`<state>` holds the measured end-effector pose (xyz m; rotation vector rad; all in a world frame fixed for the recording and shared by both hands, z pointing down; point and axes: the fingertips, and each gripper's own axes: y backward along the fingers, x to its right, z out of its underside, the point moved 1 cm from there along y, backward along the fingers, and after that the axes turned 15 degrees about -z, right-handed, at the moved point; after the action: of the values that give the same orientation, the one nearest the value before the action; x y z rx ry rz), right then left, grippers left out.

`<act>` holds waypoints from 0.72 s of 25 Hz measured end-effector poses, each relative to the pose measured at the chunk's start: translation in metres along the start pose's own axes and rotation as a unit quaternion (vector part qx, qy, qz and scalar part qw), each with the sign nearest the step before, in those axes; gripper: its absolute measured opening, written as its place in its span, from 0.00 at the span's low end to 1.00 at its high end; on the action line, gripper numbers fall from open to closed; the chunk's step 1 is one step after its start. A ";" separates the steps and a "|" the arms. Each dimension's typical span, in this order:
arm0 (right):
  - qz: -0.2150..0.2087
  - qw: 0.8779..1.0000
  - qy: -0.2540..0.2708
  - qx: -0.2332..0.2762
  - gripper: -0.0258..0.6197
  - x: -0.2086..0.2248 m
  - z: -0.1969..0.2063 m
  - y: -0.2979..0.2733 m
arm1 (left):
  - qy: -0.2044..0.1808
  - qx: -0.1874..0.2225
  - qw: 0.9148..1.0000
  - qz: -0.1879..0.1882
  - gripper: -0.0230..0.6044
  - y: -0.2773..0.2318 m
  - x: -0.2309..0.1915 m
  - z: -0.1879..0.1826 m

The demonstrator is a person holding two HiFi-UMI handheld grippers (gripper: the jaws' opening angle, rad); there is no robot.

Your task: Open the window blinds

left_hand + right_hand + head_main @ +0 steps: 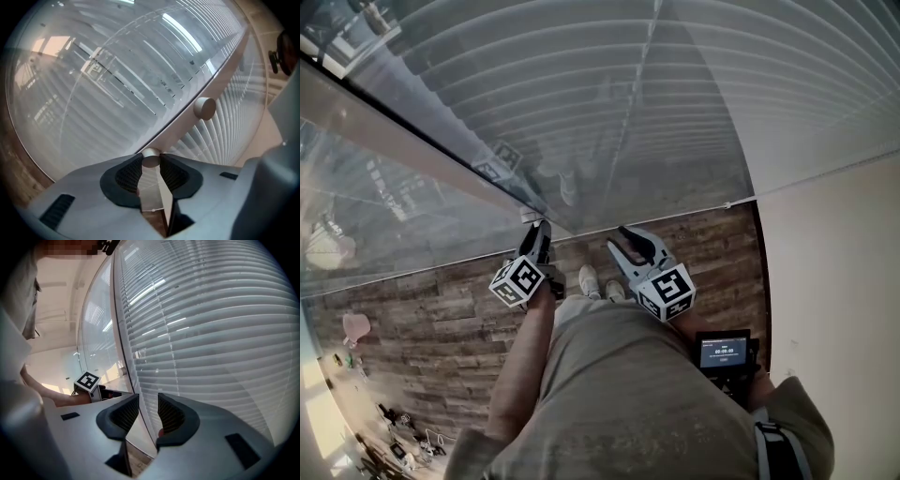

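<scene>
I judge this to be the turning step: my left gripper (540, 232) has its fingers clenched on the small round knob (151, 158) on the window frame (185, 126), so the next move calls for rolling that wrist without slipping off. My right gripper (148, 411) hangs with fingers released, grasping nothing. The blinds (211, 333) fill the pane ahead, their pale horizontal slats nearly shut behind glass.

The slatted blinds (675, 112) and the glass pane (394, 216) close off everything ahead of both grippers. The slanted frame (187, 124) between them carries a knob (151, 158) that fills the left gripper (151, 164) jaws, and a second knob (205, 108) juts out further along. The right gripper (147, 404) jaws stand apart and free just before the slats. A pale wall (834, 281) bounds the right, while the wooden floor (441, 319) lies open to the left
</scene>
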<state>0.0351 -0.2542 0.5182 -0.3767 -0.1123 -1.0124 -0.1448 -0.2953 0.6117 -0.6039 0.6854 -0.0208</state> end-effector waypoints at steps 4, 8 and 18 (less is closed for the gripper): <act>-0.004 1.000 -0.001 0.001 0.24 -0.003 0.002 -0.001 | 0.078 -0.010 0.996 0.046 0.25 0.000 -0.001 0.001; -0.006 1.000 0.002 0.001 0.24 -0.012 0.005 0.006 | 0.172 -0.018 0.979 0.107 0.25 0.008 0.000 0.006; -0.003 1.000 0.005 -0.003 0.24 -0.009 0.006 0.007 | 0.383 -0.021 0.897 0.218 0.25 0.001 -0.005 0.004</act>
<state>0.0368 -0.2414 0.5194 -0.3774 -0.1016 -1.0196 -0.1460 -0.2911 0.6168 -0.4605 1.5848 0.1844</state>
